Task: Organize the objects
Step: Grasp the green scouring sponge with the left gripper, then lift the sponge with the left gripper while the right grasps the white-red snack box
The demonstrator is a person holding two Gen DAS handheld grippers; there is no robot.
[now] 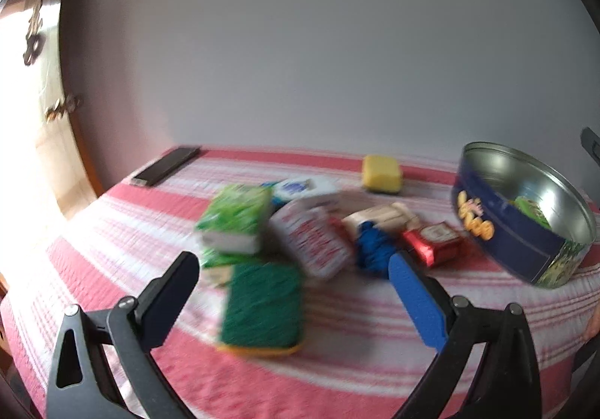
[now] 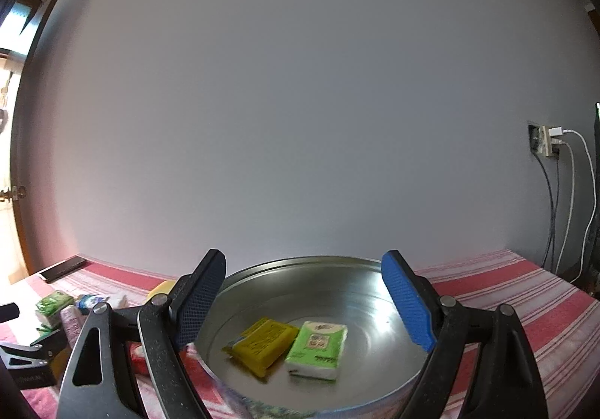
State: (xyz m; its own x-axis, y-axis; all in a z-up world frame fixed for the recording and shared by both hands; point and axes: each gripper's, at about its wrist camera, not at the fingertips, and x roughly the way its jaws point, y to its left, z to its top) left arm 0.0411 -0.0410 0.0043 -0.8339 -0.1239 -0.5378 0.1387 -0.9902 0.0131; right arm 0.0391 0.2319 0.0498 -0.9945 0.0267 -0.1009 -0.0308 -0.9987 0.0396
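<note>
Bedspread (image 1: 112,231) first, since it carries everything: red and white stripes, running back to a plain wall. You've got the round metal tin (image 1: 525,216) parked toward its right edge, blue outside, shiny inside, and that looks like your drop-off bin. From the right wrist view there's a yellow packet (image 2: 262,344) and a green-and-white tissue pack (image 2: 317,347) lying flat on the tin's bottom, touching side by side, so I'd guess the sorting is underway with plenty left.

Your right gripper (image 2: 303,302) hangs over the tin, jaws spread wide and holding nothing, which fits a spot you'd release from.

Your left gripper (image 1: 296,299) is also wide open and empty, aimed at the pile in the middle of the bedspread. The green scouring sponge (image 1: 262,306) sits right between its fingers, so that's probably your next grab. The view is blurry, so I can't tell if a finger touches it yet.

Behind the sponge, all bunched up: a green tissue pack (image 1: 234,220), a red-and-white pack (image 1: 313,242), a white packet with blue print (image 1: 303,190), a blue bundle (image 1: 371,242) with something tan behind it, and a red wrapper (image 1: 431,242) nearest the tin. Off by themselves, a yellow sponge (image 1: 380,173) near the back edge and a dark phone (image 1: 167,165) at the back left corner.

Watch the clutter when you close on the sponge; the packs lean right against it.
</note>
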